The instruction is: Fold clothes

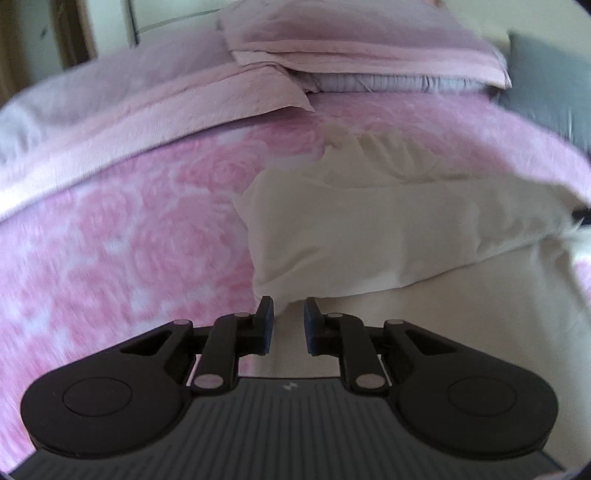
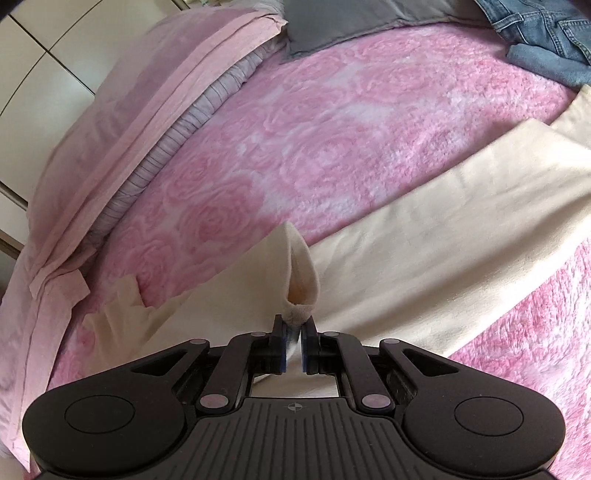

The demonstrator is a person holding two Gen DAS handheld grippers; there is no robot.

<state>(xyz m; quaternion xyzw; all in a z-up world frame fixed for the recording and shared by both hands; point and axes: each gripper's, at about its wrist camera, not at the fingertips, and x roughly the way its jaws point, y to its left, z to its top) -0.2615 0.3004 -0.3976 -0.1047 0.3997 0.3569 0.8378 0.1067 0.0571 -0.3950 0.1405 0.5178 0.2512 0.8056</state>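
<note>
Mid-fold: the right gripper [image 2: 294, 334] pinches a raised fold of the cream cotton garment [image 2: 424, 254] lying on the pink rose-patterned bedspread [image 2: 332, 122]; left gripper [image 1: 288, 325] slightly parted, empty; next, carry the fold across

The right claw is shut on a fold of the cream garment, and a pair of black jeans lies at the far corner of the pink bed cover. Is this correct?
Not quite: the jeans are blue denim, not black, as the right wrist view shows. The right claw is indeed shut on the cream garment over the pink bed cover.
</note>
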